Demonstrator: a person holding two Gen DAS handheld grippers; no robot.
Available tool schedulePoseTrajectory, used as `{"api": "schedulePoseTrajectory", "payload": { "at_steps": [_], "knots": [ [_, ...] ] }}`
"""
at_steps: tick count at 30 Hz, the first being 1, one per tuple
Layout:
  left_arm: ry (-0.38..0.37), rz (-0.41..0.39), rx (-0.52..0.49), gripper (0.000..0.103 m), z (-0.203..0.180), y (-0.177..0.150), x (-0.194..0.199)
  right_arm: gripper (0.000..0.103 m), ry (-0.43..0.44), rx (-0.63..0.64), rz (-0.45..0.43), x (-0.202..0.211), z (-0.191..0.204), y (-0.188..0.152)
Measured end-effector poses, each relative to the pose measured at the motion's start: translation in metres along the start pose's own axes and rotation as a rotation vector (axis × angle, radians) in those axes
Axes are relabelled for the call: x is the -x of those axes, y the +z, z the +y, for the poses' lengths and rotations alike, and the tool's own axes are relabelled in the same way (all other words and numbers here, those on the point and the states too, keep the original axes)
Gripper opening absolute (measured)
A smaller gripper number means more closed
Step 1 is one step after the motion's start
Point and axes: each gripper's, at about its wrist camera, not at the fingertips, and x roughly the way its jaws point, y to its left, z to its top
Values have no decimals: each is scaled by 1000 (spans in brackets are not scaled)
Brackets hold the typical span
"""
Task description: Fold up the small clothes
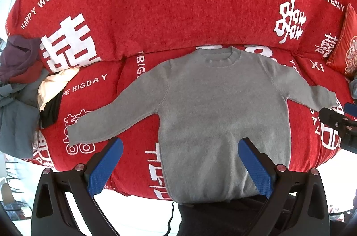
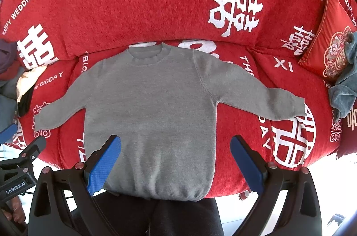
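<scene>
Hovering both tongs, left and right, spread wide and gripping nothing. Below me a grey sweater lies flat on the red sofa, sleeves outstretched.

Red sofa (white lettering) bears a flat grey sweater.

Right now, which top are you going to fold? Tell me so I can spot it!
Look at the big red sofa cover with white writing. On the middle of its seat lies the grey sweater, flat, sleeves spread wide. The other clothes are bunched up at the ends.
</scene>
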Motion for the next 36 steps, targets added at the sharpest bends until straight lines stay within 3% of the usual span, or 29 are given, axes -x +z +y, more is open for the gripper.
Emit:
{"api": "schedulePoseTrajectory", "payload": {
  "at_steps": [27,36],
  "knots": [
    [-15,-11,33,103,5,8,-3,99,-25,23,7,-6,6,5],
    [-35,21,66,103,11,9,-19,99,-17,10,19,-11,3,7]
  ]
}}
